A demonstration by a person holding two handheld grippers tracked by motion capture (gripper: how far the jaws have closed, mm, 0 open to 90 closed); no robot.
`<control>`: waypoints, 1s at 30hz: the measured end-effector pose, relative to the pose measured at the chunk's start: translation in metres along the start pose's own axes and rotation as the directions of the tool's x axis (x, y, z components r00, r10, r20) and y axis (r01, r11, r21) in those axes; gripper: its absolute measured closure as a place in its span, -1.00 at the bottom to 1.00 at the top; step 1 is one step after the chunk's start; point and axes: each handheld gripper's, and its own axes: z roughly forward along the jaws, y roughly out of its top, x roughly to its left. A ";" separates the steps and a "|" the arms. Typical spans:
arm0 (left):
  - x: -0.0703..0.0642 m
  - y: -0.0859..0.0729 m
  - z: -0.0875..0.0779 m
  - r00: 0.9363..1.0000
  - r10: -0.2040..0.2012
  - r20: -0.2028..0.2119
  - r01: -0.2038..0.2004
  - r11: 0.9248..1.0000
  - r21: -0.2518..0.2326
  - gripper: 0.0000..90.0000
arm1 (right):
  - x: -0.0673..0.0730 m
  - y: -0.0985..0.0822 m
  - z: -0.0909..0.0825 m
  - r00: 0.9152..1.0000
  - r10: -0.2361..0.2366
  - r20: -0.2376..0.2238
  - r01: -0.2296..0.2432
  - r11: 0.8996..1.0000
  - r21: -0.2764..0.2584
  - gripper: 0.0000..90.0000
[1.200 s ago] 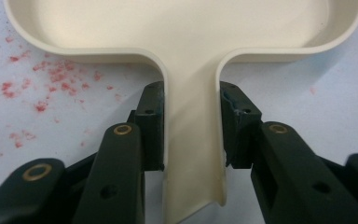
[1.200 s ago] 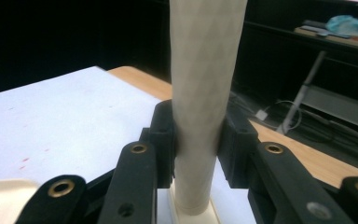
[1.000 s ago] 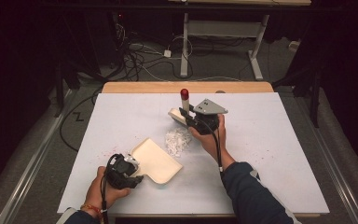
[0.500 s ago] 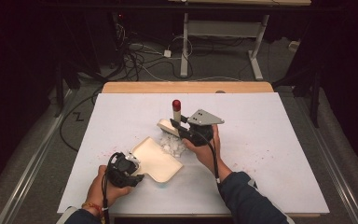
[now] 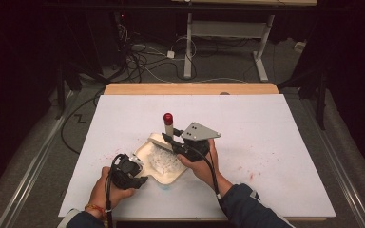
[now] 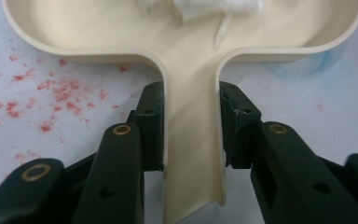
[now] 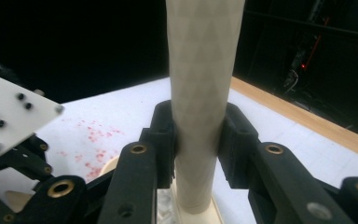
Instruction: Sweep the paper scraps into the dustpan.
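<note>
A cream dustpan (image 5: 164, 164) sits on the white table (image 5: 275, 142), its handle clamped in the left gripper (image 6: 191, 121). The right gripper (image 7: 196, 135) grips the upright handle of a small brush (image 5: 168, 128) at the dustpan's far edge — its head touching the rim. White scraps (image 5: 161, 159) already lie inside the dustpan; red specks (image 6: 56, 88) beside it remain — sweeping looks nearly finished.
</note>
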 end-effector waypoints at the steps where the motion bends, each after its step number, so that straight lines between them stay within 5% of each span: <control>1: 0.001 0.001 0.000 1.000 0.014 0.002 -0.014 1.000 0.011 0.41 | 0.000 0.002 -0.001 1.000 -0.001 -0.005 0.001 1.000 -0.007 0.58; 16: 0.003 0.002 0.000 1.000 0.028 0.000 -0.028 1.000 0.009 0.41 | -0.015 0.026 -0.033 0.998 -0.025 0.065 0.028 0.998 -0.053 0.58; 22: 0.002 0.001 -0.001 0.999 0.036 -0.008 -0.036 0.999 0.018 0.41 | -0.026 0.015 -0.048 0.991 -0.026 0.132 0.029 0.999 -0.018 0.58; 25: 0.001 0.001 -0.002 0.999 0.045 -0.015 -0.044 0.999 0.028 0.41 | -0.029 0.001 -0.055 0.980 -0.056 0.190 0.053 0.998 0.017 0.58; 30: -0.001 -0.001 -0.003 0.999 0.049 -0.015 -0.048 0.998 0.036 0.41 | -0.030 -0.008 -0.068 0.982 -0.052 0.180 0.043 0.998 0.052 0.58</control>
